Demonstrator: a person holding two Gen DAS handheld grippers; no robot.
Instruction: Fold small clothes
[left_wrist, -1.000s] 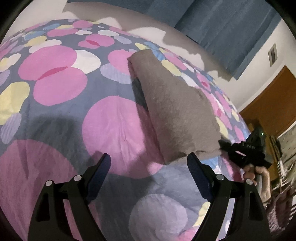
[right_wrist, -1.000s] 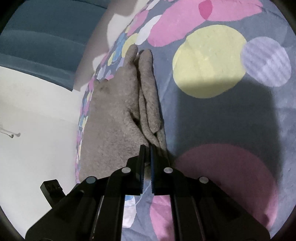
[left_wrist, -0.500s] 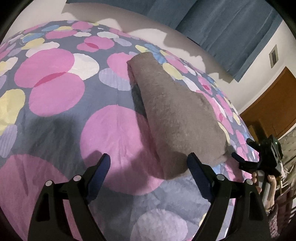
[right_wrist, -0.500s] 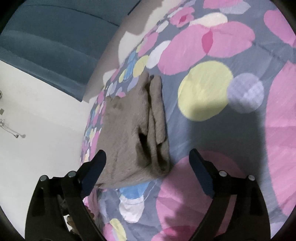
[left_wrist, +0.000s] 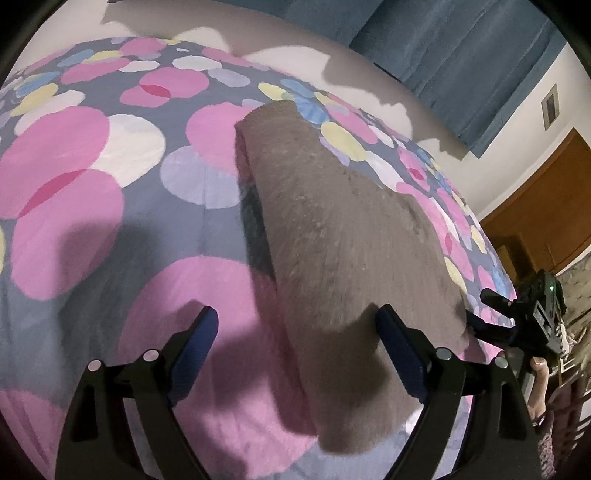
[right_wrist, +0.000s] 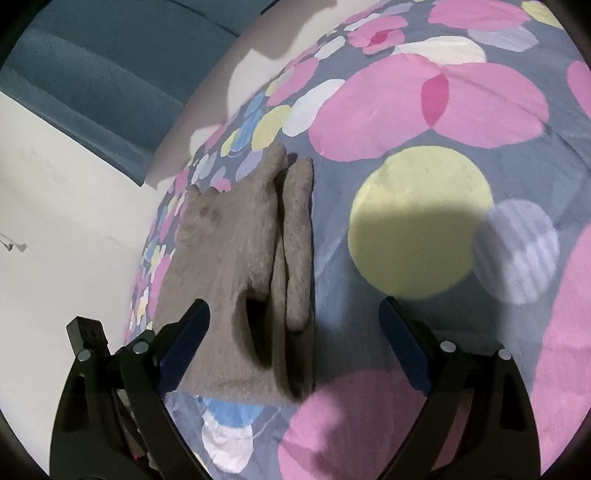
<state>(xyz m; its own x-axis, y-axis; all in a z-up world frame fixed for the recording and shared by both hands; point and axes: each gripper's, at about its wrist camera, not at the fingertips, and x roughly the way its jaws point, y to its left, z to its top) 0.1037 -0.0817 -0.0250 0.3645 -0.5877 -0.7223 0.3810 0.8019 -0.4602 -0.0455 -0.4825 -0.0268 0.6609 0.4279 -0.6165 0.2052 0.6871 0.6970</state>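
A folded taupe fuzzy garment (left_wrist: 343, 251) lies on the bed's dotted cover (left_wrist: 110, 221). My left gripper (left_wrist: 295, 347) is open, just above the garment's near end, which lies between its jaws. In the right wrist view the garment (right_wrist: 240, 258) shows its stacked folded edges on the right side. My right gripper (right_wrist: 295, 332) is open and empty, with the garment's near corner between its jaws. The right gripper also shows at the far right of the left wrist view (left_wrist: 524, 321), beyond the garment.
The bed cover (right_wrist: 424, 221) is grey with pink, yellow and white dots. Blue curtains (left_wrist: 443, 44) and a white wall stand behind the bed. A brown wooden door (left_wrist: 546, 206) is at the right. The bed's edge runs just past the garment (right_wrist: 147, 258).
My right gripper let go of the garment's edge and opened, then came back close to it. My left gripper moved forward over the garment's near end.
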